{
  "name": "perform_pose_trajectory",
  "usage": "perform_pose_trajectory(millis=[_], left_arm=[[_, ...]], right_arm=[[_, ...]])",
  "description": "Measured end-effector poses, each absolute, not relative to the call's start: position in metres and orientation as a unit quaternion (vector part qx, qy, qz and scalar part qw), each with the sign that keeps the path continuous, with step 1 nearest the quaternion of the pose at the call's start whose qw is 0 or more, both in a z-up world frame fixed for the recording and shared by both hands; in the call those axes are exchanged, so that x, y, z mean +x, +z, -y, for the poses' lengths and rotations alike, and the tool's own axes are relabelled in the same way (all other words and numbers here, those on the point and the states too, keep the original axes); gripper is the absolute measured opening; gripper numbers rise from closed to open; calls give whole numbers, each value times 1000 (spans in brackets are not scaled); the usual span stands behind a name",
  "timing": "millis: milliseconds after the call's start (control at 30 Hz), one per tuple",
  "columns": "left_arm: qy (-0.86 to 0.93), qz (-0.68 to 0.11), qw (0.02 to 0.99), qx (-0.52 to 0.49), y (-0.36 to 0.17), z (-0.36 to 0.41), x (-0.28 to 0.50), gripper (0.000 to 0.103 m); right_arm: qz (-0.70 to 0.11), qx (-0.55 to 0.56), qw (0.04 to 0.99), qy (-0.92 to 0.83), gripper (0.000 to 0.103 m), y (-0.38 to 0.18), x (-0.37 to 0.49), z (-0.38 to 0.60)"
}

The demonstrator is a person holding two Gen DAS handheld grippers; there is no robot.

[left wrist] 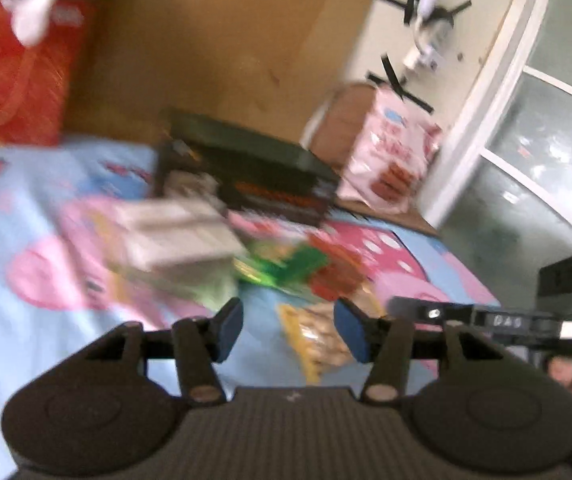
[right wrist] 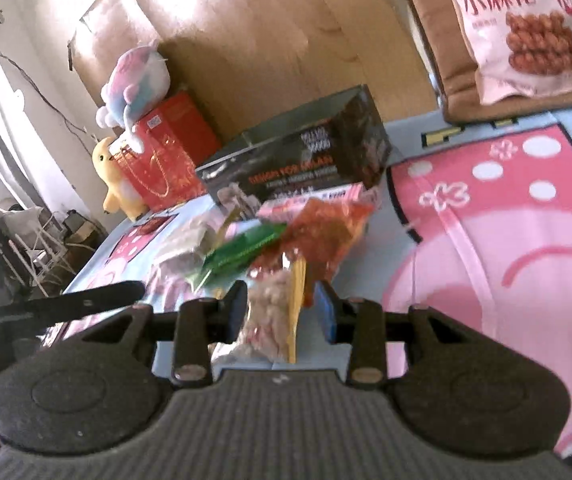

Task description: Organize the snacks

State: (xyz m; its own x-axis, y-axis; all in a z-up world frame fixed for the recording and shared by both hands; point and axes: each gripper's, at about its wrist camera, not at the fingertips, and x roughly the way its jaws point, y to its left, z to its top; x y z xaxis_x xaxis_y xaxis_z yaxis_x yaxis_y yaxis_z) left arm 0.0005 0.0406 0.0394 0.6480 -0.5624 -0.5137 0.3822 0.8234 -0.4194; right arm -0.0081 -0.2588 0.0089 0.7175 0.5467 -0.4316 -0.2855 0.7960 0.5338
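Note:
A pile of snack packets lies on a blue and pink cartoon sheet: a green packet, a red packet, a clear yellow-edged bag of pale snacks and a pale wrapped pack. A black box stands behind the pile. My left gripper is open and empty, just short of the yellow-edged bag. My right gripper is open with the yellow-edged bag between its fingers; contact is unclear. The left view is blurred.
A big pink snack bag leans on a brown cushion at the back right. A red gift bag with plush toys stands at the back left. A wooden headboard rises behind. The other gripper shows at the left edge.

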Motion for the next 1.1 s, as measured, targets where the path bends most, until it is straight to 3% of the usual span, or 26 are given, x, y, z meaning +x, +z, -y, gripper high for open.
perform_pose_trajectory(millis=[67,200,233,300,367,700,833,933,1000,1100], left_arm=[[-268,-351,885,-147,30,-27,14,70],[-286,-393,852,-192,8,-14,23,70],[-290,-392,851,-195,7,-11,22,70],[-281,-390,858,-180,7,-8,18,62],[-273,-394,860,-174,10,-8,17,51],[-267,-261,915,-152,103,-37,61,53],[-229,-250,927,-159,111,-49,118,58],[-193,-260,933,-159,103,-53,154,63],[-158,-271,936,-159,98,-59,160,61],[-175,-236,938,-183,99,-80,129,61]], right_arm=[[-305,219,896,235,41,4,-9,254],[-324,219,883,260,37,-5,-9,244],[-334,215,879,264,30,-8,-8,240],[-335,218,875,273,27,-10,-13,236],[-337,216,871,286,21,-6,-16,234],[-259,192,886,333,21,59,37,212],[-239,166,902,319,21,79,97,192],[-247,126,914,296,28,77,143,173],[-251,86,928,262,34,72,153,167],[-236,104,931,260,34,67,136,191]])
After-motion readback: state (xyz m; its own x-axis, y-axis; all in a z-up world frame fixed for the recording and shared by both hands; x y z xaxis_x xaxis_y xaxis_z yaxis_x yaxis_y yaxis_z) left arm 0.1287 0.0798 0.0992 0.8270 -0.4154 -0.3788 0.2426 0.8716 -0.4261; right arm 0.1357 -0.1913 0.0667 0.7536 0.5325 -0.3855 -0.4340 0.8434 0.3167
